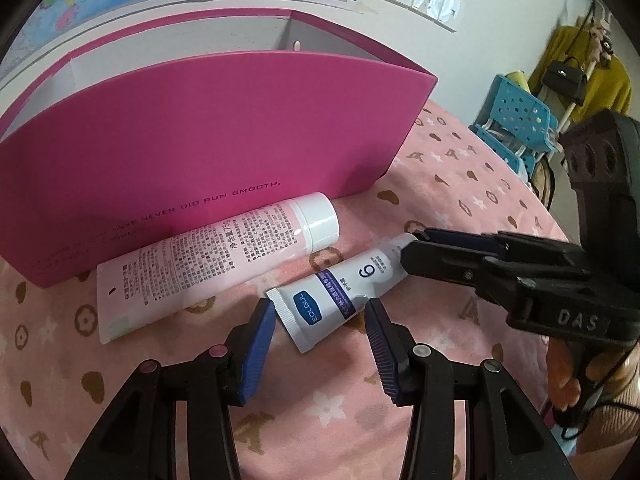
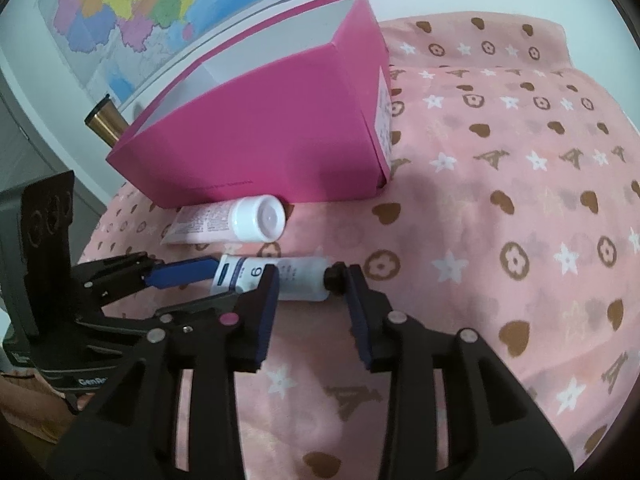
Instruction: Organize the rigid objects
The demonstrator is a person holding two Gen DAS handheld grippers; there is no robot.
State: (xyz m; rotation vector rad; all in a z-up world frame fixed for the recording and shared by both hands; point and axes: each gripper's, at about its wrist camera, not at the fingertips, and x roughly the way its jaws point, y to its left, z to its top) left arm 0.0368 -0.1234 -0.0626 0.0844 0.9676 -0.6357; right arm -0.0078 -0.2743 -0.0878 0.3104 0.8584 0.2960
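A small white tube (image 1: 348, 284) marked "6" lies on the pink cloth, and a bigger pink tube (image 1: 200, 264) with a white cap lies just behind it against an open magenta box (image 1: 240, 128). My left gripper (image 1: 320, 304) has its two blue pad tips touching either side of the small tube's crimped tail. In the right wrist view the small tube (image 2: 296, 280) runs across my right gripper (image 2: 310, 276), its black cap beside the right finger. The jaws stand apart there, with space around the tube. Seen from the left wrist, the right gripper (image 1: 408, 246) straddles the cap end.
The magenta box (image 2: 280, 128) stands at the back by the wall map (image 2: 140, 0), with a gold cylinder (image 2: 106, 122) behind its left corner. Patterned pink cloth (image 2: 500, 200) stretches out to the right. A blue perforated chair (image 1: 520, 116) stands beyond the table edge.
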